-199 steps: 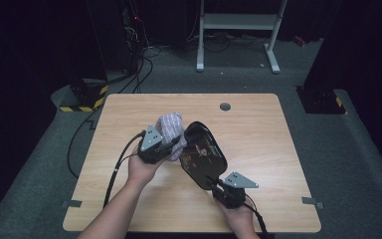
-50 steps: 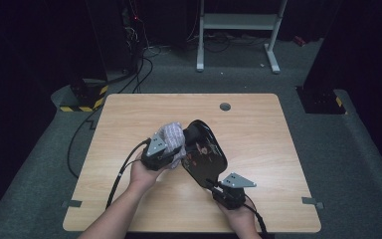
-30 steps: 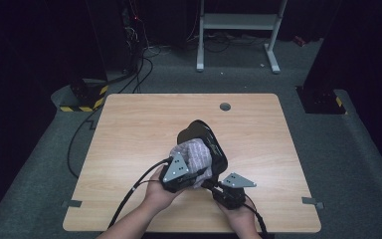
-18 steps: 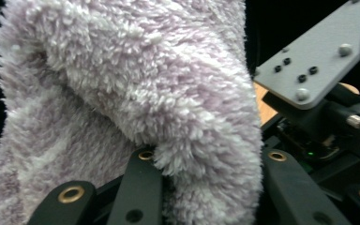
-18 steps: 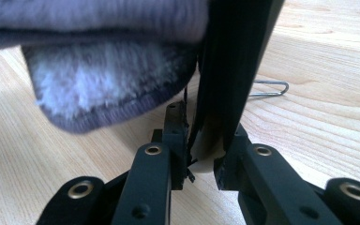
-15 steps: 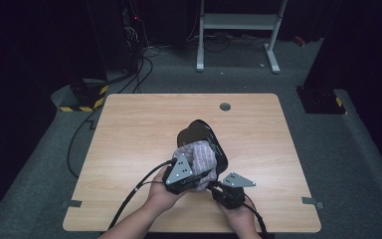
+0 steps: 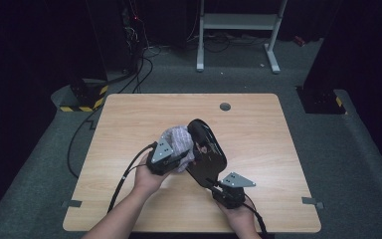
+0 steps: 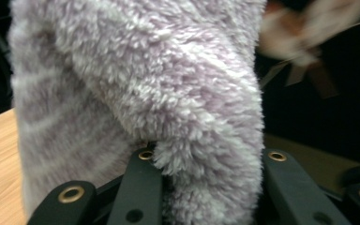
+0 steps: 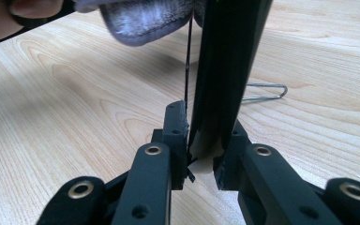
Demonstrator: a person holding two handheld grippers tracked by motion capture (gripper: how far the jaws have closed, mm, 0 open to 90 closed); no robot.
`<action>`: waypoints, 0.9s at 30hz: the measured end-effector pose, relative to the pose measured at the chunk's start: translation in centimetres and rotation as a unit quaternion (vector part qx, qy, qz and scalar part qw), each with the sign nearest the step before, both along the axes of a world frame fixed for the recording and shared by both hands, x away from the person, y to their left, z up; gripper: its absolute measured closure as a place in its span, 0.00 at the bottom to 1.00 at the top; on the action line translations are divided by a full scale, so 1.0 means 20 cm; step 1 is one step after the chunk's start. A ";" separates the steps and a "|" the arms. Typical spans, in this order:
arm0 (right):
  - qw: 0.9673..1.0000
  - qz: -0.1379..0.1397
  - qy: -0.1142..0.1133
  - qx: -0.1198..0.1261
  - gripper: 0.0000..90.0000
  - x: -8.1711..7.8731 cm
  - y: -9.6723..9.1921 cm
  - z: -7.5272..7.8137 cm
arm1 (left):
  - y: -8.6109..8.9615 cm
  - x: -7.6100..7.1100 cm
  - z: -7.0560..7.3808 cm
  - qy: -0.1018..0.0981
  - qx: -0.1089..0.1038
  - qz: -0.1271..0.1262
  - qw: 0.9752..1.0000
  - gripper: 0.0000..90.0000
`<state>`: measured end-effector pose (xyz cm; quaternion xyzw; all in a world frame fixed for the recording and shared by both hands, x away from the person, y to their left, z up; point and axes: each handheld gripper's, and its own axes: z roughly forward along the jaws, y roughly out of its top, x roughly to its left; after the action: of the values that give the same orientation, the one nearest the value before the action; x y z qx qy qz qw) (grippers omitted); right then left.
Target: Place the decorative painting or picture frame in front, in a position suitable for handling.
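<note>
A black oval hand mirror [image 7: 210, 149] stands tilted above the middle of the wooden table [image 7: 258, 129]. My right gripper [image 7: 218, 184] is shut on its lower end. In the right gripper view the mirror [image 9: 225, 70] shows edge-on, pinched between the right gripper's [image 9: 206, 136] jaws. A fluffy lilac cloth [image 7: 178, 140] rests against the mirror's left side, and my left gripper [image 7: 179, 157] is shut on it. In the left gripper view the cloth [image 8: 145, 93] bulges out from between the left gripper's [image 8: 206, 161] jaws.
A round cable hole [image 7: 225, 106] sits near the table's far edge. The left gripper's cable [image 7: 127, 177] trails off the near edge. A thin wire loop [image 9: 262, 91] lies on the wood behind the mirror. A white frame [image 7: 238, 22] stands on the floor beyond.
My left gripper has slid the cloth from over the mirror's face to its left side. The right gripper and the mirror have stayed in place.
</note>
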<state>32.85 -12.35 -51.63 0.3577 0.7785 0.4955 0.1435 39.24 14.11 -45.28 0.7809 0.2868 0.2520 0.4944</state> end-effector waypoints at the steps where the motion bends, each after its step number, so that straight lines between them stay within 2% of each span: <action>1: 1.000 0.000 0.000 0.000 0.87 0.00 0.00 0.00 | 0.02 0.02 -0.01 0.004 0.003 0.008 1.000 0.79; 5: 1.000 0.001 0.000 0.000 0.87 0.00 0.00 0.00 | 0.07 0.07 -0.03 0.015 0.002 0.026 1.000 0.79; 12: 1.000 -0.003 -0.006 -0.002 0.86 0.00 0.00 0.00 | 0.08 0.09 -0.05 0.018 0.003 0.028 0.999 0.79; 19: 1.000 -0.003 -0.004 -0.001 0.87 0.00 0.00 0.00 | 0.05 0.08 -0.11 0.033 0.007 0.020 0.999 0.79; 27: 1.000 -0.004 -0.006 -0.002 0.86 0.01 0.00 0.00 | 0.00 0.02 -0.16 0.043 0.014 -0.001 0.999 0.79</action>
<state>33.00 -12.42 -51.57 0.3574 0.7773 0.4955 0.1503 39.65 14.12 -48.43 0.7981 0.3034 0.2212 0.4712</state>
